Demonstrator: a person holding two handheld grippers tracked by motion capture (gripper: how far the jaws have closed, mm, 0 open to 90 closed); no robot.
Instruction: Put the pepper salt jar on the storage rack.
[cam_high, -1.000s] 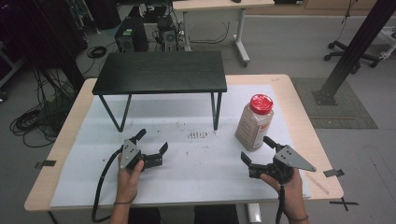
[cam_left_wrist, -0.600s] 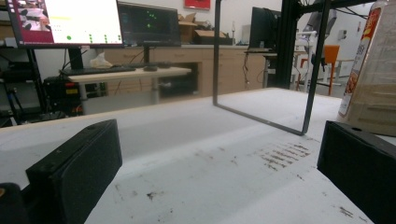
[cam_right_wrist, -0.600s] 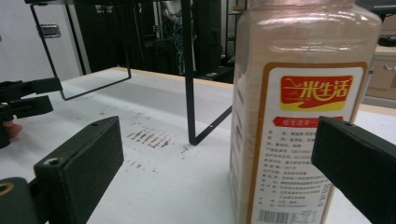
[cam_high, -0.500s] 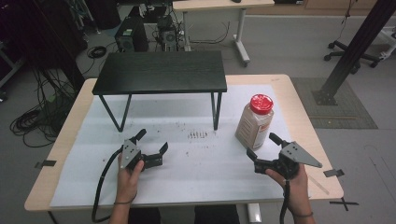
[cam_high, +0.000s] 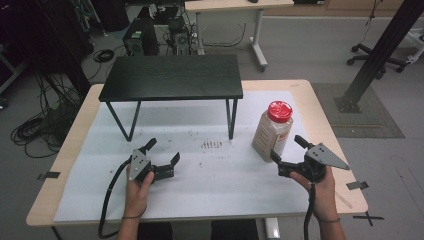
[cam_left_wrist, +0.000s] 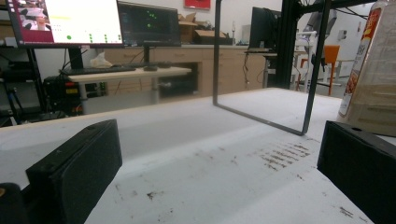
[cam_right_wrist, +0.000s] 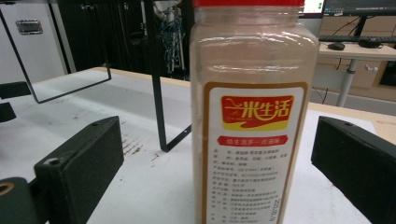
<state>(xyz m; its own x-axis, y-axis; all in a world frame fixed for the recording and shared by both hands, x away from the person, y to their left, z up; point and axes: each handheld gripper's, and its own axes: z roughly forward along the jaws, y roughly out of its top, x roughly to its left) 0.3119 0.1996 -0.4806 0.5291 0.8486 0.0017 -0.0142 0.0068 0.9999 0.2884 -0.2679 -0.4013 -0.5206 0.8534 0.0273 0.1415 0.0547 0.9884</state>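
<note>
A tall clear plastic jar (cam_high: 272, 131) with a red lid and pale powder inside stands upright on the white mat, right of the black stand. In the right gripper view the jar (cam_right_wrist: 252, 112) rises straight ahead between the two jaws, with a gap on each side. My right gripper (cam_high: 287, 148) is open just in front of the jar, not touching it. My left gripper (cam_high: 163, 151) rests open on the mat at the left, nothing between its jaws; the jar (cam_left_wrist: 373, 74) shows at the right edge of its view.
A low black stand (cam_high: 172, 77) on thin metal legs sits at the back of the white mat (cam_high: 215, 180). Brown crumbs (cam_high: 212, 145) lie on the mat near its right leg. Desks, monitors and cables surround the table.
My right gripper has moved forward and slightly right, closer to the jar. The left gripper has stayed in place.
</note>
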